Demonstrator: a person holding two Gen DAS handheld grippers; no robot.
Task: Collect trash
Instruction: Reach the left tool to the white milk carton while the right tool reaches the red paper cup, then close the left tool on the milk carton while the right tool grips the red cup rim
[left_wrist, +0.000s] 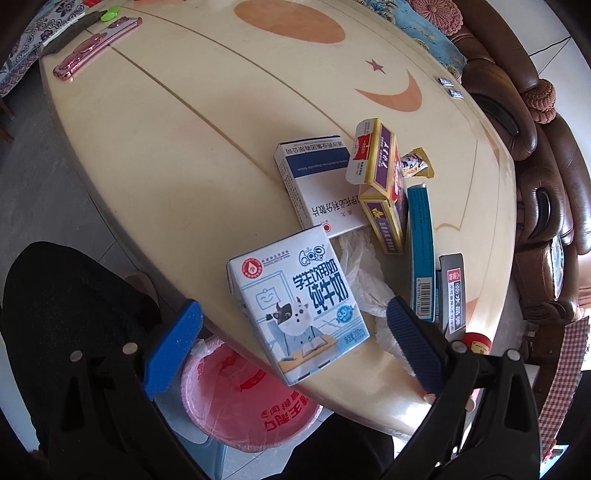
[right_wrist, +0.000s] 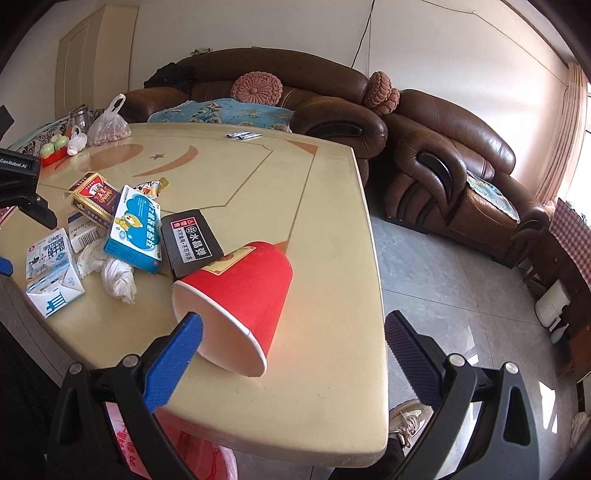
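A pile of trash lies near the front edge of the cream table (left_wrist: 155, 155). A milk carton (left_wrist: 299, 302) lies closest to my left gripper (left_wrist: 291, 336), which is open and empty just in front of it. Behind it are a crumpled tissue (left_wrist: 360, 273), a white medicine box (left_wrist: 317, 184), a yellow box (left_wrist: 380, 184), a teal box (left_wrist: 421, 251) and a black box (left_wrist: 452, 291). In the right wrist view a red paper cup (right_wrist: 240, 302) lies on its side between the fingers of my open right gripper (right_wrist: 295, 347). The bin with a red bag (left_wrist: 243, 402) stands under the table edge.
Pink phones (left_wrist: 96, 46) lie at the table's far corner. A snack wrapper (left_wrist: 415, 166) and small packets (right_wrist: 243, 135) lie further back. A bag of nuts (right_wrist: 109, 129) and a red tray (right_wrist: 55, 151) stand at the far side. Brown sofas (right_wrist: 443, 162) border the table.
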